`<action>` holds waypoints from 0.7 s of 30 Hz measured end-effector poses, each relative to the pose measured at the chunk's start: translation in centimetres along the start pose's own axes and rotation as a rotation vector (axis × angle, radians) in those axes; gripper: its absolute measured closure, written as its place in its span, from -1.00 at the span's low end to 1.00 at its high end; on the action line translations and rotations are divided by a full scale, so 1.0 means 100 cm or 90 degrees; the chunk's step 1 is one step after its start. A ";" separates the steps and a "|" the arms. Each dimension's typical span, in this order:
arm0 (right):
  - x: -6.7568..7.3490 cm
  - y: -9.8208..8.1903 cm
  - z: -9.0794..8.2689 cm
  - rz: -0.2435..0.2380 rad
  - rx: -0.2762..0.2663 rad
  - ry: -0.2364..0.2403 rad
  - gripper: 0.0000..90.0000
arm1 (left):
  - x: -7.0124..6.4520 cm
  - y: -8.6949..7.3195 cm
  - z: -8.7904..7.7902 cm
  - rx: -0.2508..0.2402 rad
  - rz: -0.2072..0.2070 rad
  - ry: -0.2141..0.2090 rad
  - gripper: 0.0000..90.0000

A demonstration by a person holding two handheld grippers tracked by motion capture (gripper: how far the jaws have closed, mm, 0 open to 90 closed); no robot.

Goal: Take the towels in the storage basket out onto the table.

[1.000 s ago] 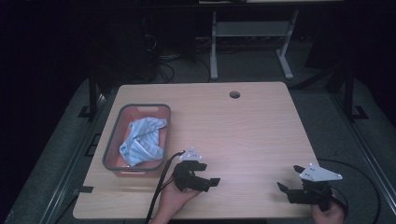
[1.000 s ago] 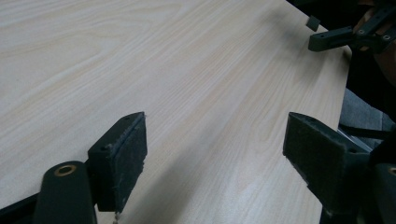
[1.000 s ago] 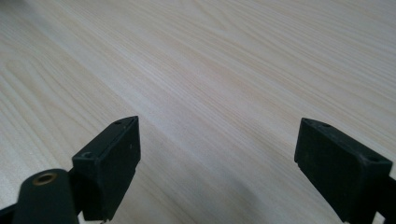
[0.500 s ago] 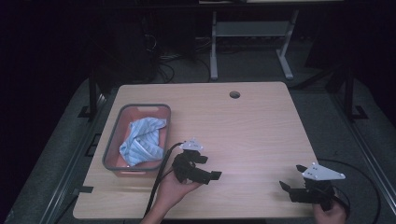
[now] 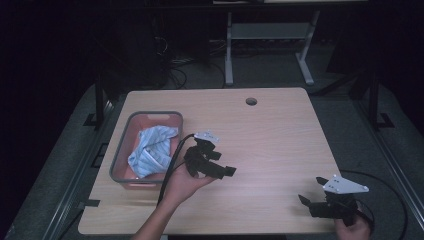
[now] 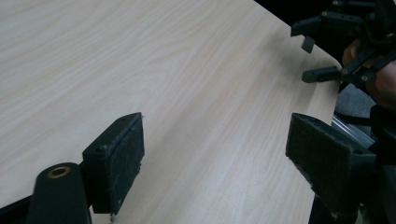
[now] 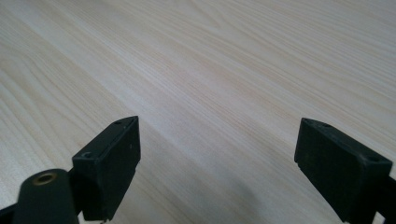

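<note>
Jaws of the left gripper (image 6: 212,154) stand wide apart with nothing between them, only bare wood of the table (image 6: 140,70) showing in the gap in the left gripper view. From above, the left gripper (image 5: 227,170) sits just right of the tray, held up off the tabletop in the person's left hand (image 5: 184,184), its jaws pointing right across the table and its cable curling back along the tray's near corner. Jaws of the right gripper (image 7: 215,158) are likewise spread wide and empty over plain wood grain in the right gripper view. In the high view the right gripper (image 5: 304,201) lies low near the table's front right corner, gripped by the right hand (image 5: 352,229) at the table's edge, its jaws pointing left, well apart from the left one. The left gripper view also catches that right gripper (image 6: 322,51) farther off at the table's edge. A crumpled light blue cloth (image 5: 151,150) lies inside the grey tray (image 5: 120,150) with a reddish floor, on the left part of the table, just beside the left gripper yet not touched by it. A round hole (image 5: 251,101) sits near the table's far edge.
</note>
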State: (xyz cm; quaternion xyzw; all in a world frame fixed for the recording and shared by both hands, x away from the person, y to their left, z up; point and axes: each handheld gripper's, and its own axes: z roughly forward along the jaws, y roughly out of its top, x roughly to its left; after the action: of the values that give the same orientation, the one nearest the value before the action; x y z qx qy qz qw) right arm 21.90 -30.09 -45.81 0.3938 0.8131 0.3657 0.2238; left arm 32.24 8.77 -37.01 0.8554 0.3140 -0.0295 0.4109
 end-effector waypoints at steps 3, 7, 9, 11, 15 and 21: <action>0.001 0.000 0.000 0.000 -0.002 0.001 -0.69 | 0.003 0.005 -0.004 0.002 -0.001 0.007 -0.56; 0.002 0.001 0.001 -0.002 -0.003 0.006 -0.69 | 0.007 0.010 -0.007 0.003 -0.010 0.014 -0.58; 0.002 0.001 0.001 -0.003 -0.005 0.009 -0.69 | 0.009 0.012 -0.007 0.006 -0.015 0.014 -0.61; 0.002 0.001 0.001 -0.005 -0.003 0.009 -0.69 | 0.013 0.013 -0.007 0.011 -0.018 -0.003 -0.63; 0.002 0.001 0.001 -0.004 -0.003 0.009 -0.69 | 0.019 0.013 -0.006 0.014 -0.028 -0.002 -0.62; 0.000 0.001 0.001 -0.006 -0.005 0.008 -0.69 | 0.028 0.016 -0.010 0.020 -0.037 0.007 -0.62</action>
State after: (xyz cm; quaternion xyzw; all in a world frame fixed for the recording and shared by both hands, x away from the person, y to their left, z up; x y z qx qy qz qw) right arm 21.98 -29.98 -45.76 0.3867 0.8151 0.3698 0.2221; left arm 35.17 10.17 -36.07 0.8524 0.3405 -0.0411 0.3948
